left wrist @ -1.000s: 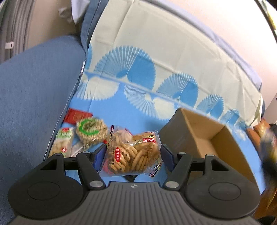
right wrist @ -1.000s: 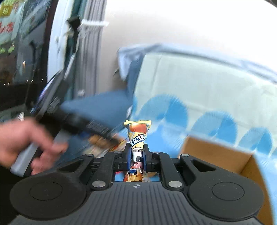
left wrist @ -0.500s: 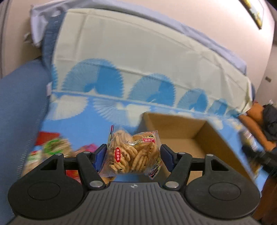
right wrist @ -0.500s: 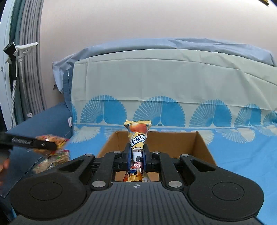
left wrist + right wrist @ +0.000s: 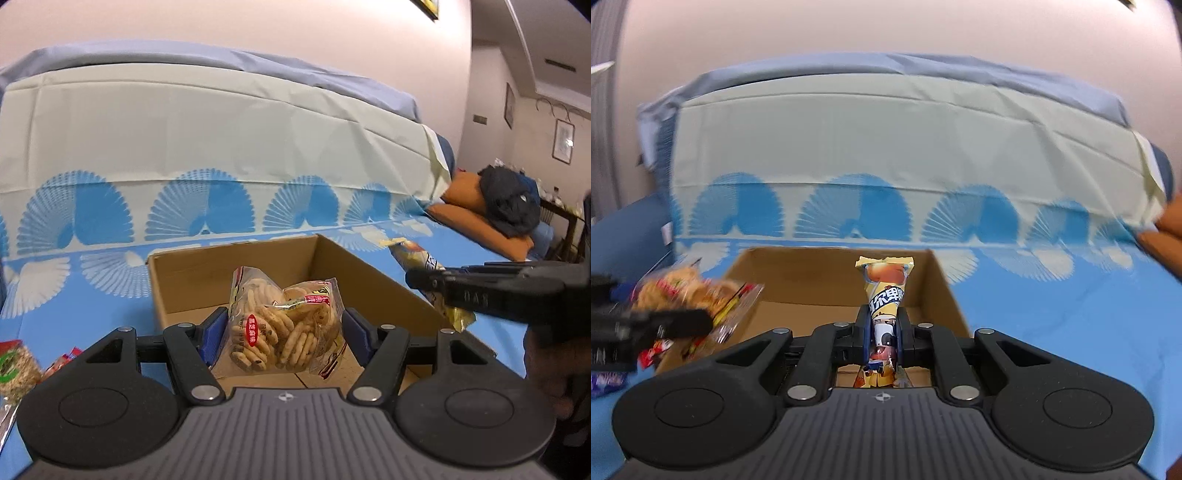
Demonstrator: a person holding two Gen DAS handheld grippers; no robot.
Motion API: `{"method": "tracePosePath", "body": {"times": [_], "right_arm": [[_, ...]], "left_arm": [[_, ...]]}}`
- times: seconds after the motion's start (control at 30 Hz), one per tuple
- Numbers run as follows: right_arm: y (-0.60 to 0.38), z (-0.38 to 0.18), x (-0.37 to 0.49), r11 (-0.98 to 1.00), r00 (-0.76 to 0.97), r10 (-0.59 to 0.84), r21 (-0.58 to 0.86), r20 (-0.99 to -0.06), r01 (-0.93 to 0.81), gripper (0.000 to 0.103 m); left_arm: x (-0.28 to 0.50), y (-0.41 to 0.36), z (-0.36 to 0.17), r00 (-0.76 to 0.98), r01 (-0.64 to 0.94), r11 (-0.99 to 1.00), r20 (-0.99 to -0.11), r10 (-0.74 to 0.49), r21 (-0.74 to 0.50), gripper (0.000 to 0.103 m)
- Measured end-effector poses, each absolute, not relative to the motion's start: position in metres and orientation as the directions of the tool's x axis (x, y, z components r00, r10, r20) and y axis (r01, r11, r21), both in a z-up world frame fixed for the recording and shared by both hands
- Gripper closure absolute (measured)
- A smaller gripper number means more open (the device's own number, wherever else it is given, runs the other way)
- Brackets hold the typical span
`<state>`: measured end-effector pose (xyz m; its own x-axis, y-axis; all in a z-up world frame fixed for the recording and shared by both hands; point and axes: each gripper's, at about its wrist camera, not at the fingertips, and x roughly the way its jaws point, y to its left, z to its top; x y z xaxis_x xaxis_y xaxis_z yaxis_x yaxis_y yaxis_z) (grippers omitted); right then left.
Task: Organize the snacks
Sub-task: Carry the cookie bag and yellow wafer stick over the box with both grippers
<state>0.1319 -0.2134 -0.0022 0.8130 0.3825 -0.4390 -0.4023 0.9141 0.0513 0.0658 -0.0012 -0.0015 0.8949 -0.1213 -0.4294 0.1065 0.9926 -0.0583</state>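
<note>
The biscuit bag, light, crinkly and brittle inside, sits gripped at its sides between our left gripper pads over the cardboard box, while our right gripper pinches the slim cone snack mid-wrapper.

Home living room: a sofa draped in a fan-print cloth is filling mid-frame; framed pictures are hanging on the upper-right wall; orange cushions are lying at right.
</note>
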Motion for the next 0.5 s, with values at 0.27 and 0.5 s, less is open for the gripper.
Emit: {"method": "tracePosePath", "body": {"times": [0.27, 0.5], "right_arm": [[-0.223, -0.009, 0.144, 0.935, 0.817, 0.348, 0.108, -0.461, -0.338, 0.09], [-0.212, -0.007, 0.138, 0.925, 0.814, 0.361, 0.064, -0.455, -0.374, 0.09]], "left_arm": [[0.066, 0.001, -0.002, 0.893, 0.124, 0.988, -0.424, -0.152, -0.092, 0.032], [0.063, 0.002, 0.001, 0.894, 0.121, 0.988, -0.422, -0.149, -0.092, 0.032]]}}
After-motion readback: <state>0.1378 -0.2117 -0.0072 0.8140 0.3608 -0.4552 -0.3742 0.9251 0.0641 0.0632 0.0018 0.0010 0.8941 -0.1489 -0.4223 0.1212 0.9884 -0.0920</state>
